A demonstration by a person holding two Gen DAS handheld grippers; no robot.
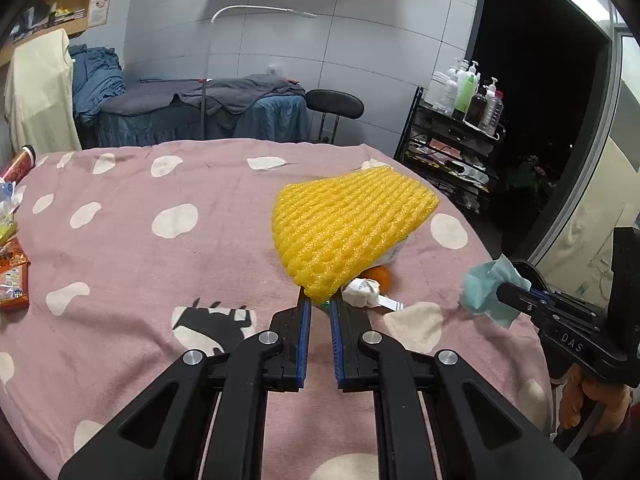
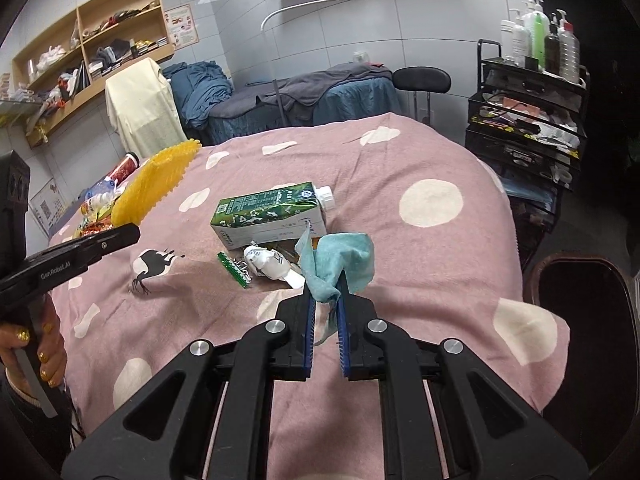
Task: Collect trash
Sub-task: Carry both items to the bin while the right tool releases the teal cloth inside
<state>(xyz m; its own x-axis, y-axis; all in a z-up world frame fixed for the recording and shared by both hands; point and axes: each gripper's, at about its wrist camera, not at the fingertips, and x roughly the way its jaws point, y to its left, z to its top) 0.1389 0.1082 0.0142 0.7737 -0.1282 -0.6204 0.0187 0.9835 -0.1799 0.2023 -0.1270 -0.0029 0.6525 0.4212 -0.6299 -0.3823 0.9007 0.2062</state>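
Note:
My left gripper (image 1: 319, 300) is shut on a yellow foam fruit net (image 1: 348, 224) and holds it above the pink spotted blanket (image 1: 160, 272). The net also shows in the right wrist view (image 2: 156, 186). My right gripper (image 2: 325, 296) is shut on a crumpled teal tissue (image 2: 340, 260), which also shows in the left wrist view (image 1: 488, 292). On the blanket lie a green and white milk carton (image 2: 272, 212), a crumpled white wrapper (image 2: 268, 264), a small green wrapper strip (image 2: 234, 270) and an orange object (image 1: 382, 276) half hidden by the net.
A dark round bin (image 2: 588, 344) stands at the bed's right edge. Snack packets and a red can (image 1: 18, 164) lie at the far left of the blanket. A black trolley with bottles (image 2: 528, 92), a stool (image 2: 420, 78) and a massage bed stand behind.

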